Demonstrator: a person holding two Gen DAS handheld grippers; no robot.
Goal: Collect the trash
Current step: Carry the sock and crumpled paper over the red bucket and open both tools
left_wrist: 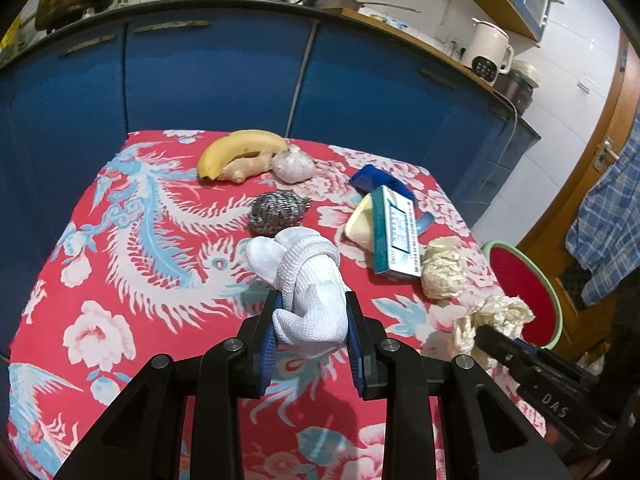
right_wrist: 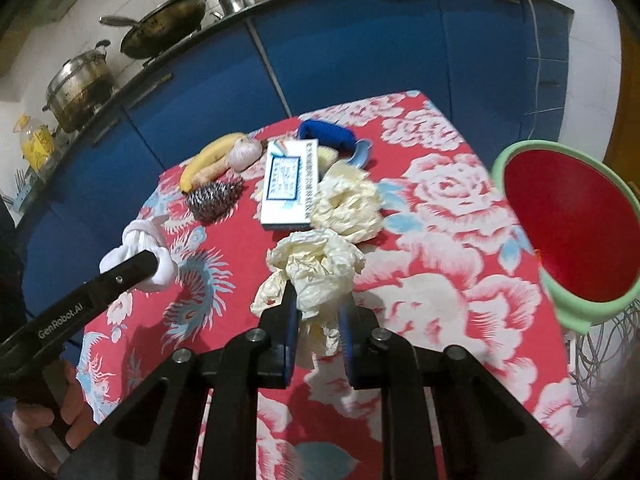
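The left gripper (left_wrist: 310,320) is clenching a knotted white knit sock (left_wrist: 304,280) while the right gripper (right_wrist: 318,320) is pinching crinkled cream paper (right_wrist: 316,272), the round red bowl (right_wrist: 560,220) sitting at two o'clock.

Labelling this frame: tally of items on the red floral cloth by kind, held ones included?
Crumpled cream paper wads: 2
Produce (yellow banana, ginger, garlic): 3
Steel-wool scourer: 1
Rolled white socks: 1
Cardboard box: 1
Total: 8

Banana (left_wrist: 240,150) far back, ginger (left_wrist: 245,165) touching it, garlic bulb (left_wrist: 293,163) just beside, steel scourer (left_wrist: 278,212) nearer.
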